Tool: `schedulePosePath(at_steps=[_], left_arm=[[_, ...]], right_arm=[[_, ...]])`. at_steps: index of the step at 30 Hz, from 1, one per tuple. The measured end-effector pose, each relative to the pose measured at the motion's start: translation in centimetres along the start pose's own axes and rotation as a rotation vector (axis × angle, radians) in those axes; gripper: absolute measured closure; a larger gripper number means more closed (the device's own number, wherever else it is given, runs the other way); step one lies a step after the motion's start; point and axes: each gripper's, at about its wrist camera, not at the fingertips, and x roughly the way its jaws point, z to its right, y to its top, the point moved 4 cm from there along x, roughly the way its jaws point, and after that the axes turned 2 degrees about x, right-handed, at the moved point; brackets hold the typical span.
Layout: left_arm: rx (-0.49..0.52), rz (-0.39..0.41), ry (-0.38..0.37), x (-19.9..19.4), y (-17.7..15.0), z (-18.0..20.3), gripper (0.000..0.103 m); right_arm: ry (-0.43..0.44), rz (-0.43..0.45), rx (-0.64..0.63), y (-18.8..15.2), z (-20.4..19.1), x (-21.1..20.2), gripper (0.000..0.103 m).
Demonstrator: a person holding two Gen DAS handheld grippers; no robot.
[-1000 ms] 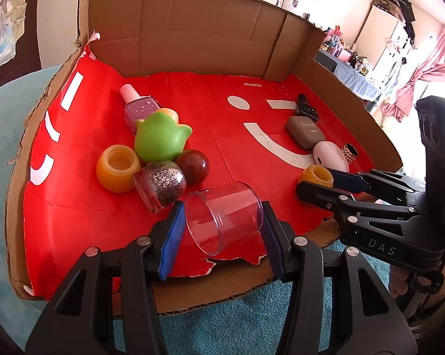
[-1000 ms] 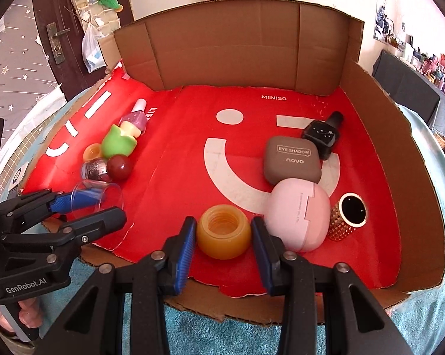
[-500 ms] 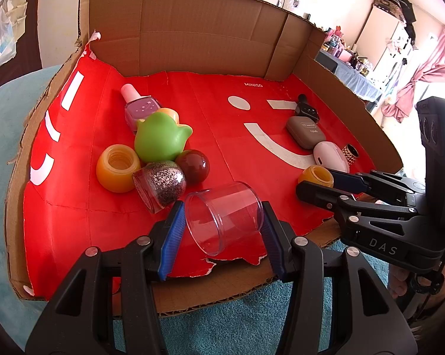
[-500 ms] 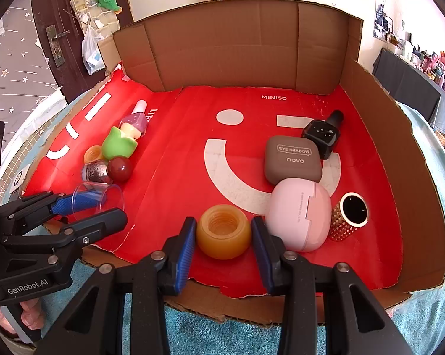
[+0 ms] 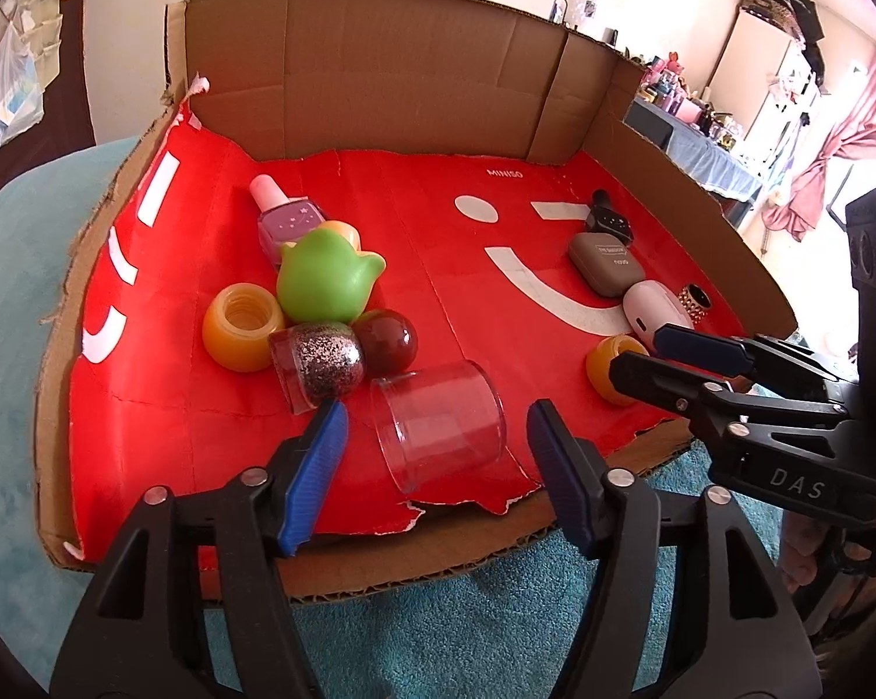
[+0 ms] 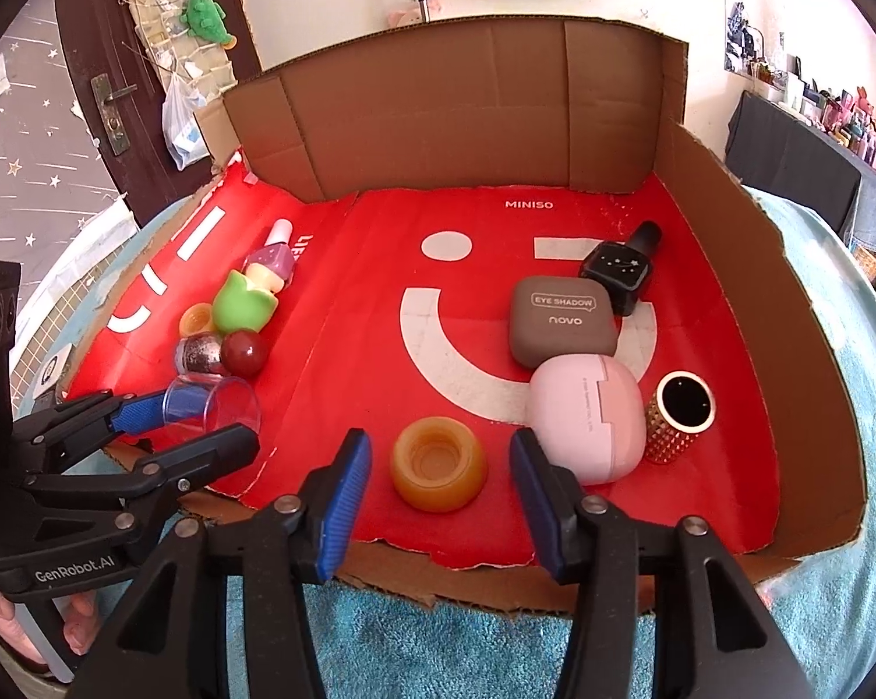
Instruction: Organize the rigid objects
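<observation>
A clear plastic cup (image 5: 438, 428) lies on its side on the red liner near the box's torn front edge. My left gripper (image 5: 435, 416) straddles it, jaws opening, and a gap shows between each blue pad and the cup. An amber ring-shaped holder (image 6: 438, 469) sits upright further right, next to a pink case (image 6: 583, 416). My right gripper (image 6: 441, 448) brackets the holder, jaws opening, with the pads clear of it. Each gripper also shows in the other's view, the right gripper (image 5: 636, 352) at the holder (image 5: 607, 364) and the left gripper (image 6: 205, 422) at the cup (image 6: 214, 405).
The low cardboard box (image 5: 380, 76) has tall back and side walls. At its left cluster a green tulip shape (image 5: 324, 282), another amber holder (image 5: 240, 332), a glitter cap (image 5: 321, 361), a dark red ball (image 5: 387, 341) and a pink bottle (image 5: 286, 221). At right lie a brown eye-shadow case (image 6: 560, 320), a black bottle (image 6: 621, 274) and a gold tube (image 6: 677, 416).
Both grippers have let go. The left pads have spread off the clear cup and the right pads off the amber holder. Both objects now rest on the liner; the hands barely moved.
</observation>
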Motion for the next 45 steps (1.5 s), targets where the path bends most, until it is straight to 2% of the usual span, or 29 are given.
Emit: schedulePosePath(at_steps=[4, 8, 12, 14, 16, 19, 28, 36, 40, 45], left_arm=[[0.002, 0.035, 0.029, -1.0, 0.1, 0.1, 0.025], [-0.001, 0.069, 0.056, -2.1, 0.1, 0.1, 0.022], [-0.002, 0.097, 0.068, -3.1, -0.2, 0.3, 0.02], [-0.002, 0.111, 0.103, -3.5, -0.4, 0.5, 0.002], [0.0, 0.148, 0.134, -4.2, -0.6, 0.6, 0.001], [0.005, 0.177, 0.163, -5.0, -0.9, 0.9, 0.0], [0.003, 0.201, 0.193, -5.3, -2.0, 0.8, 0.0], [0.017, 0.207, 0.262, -4.6, -2.6, 0.5, 0.0], [0.025, 0.187, 0.263, -4.0, -2.7, 0.4, 0.0], [0.021, 0.2, 0.263, -4.2, -2.8, 0.4, 0.0]], right_arm=[[0.005, 0.03, 0.006, 0.0, 0.0, -1.1, 0.041], [-0.004, 0.072, 0.004, 0.0, 0.0, -2.5, 0.036], [-0.034, 0.137, 0.003, 0.0, 0.0, -4.3, 0.021], [-0.069, 0.176, -0.005, -0.1, -0.1, -5.2, 0.015], [-0.102, 0.212, -0.008, -0.4, -0.1, -6.0, 0.005], [-0.132, 0.249, 0.006, -0.9, 0.0, -6.8, 0.0], [-0.179, 0.251, 0.043, -2.9, 0.8, -6.2, 0.0], [-0.189, 0.247, 0.053, -3.6, 1.0, -5.1, 0.0], [-0.225, 0.255, 0.028, -3.8, 0.6, -4.8, 0.0], [-0.236, 0.272, 0.03, -4.0, 0.7, -4.8, 0.0]])
